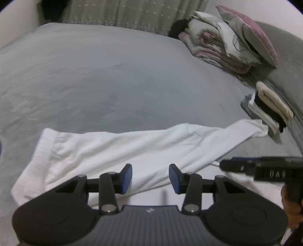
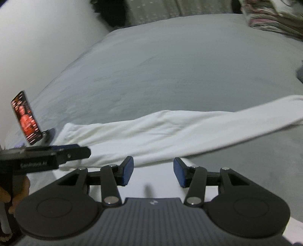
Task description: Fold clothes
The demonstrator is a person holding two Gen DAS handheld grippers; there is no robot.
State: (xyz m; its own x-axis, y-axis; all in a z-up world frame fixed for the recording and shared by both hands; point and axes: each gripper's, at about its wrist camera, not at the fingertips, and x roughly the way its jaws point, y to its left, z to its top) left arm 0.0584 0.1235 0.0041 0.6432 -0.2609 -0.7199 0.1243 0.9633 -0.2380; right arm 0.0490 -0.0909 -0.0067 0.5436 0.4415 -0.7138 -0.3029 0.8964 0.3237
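Note:
A white long-sleeved garment (image 1: 117, 149) lies flat across the grey bed (image 1: 113, 75), one sleeve stretching right toward a stack of folded clothes. My left gripper (image 1: 150, 177) hovers over the garment's near edge, open, with nothing between its blue pads (image 1: 126, 177). The right gripper (image 1: 224, 166) comes in from the right, seen side-on. In the right wrist view the same garment (image 2: 170, 132) runs across the bed, and my right gripper (image 2: 153, 172) stands open above its near edge, holding nothing. The left gripper (image 2: 86, 151) shows at the left, held by a hand (image 2: 17, 189).
A stack of folded clothes (image 1: 270, 107) sits at the bed's right side, below a heap of pillows and bedding (image 1: 233, 39). A lit phone on a stand (image 2: 25, 117) stands at the bed's left edge beside a white wall (image 2: 37, 37). A curtain (image 1: 123, 13) hangs behind the bed.

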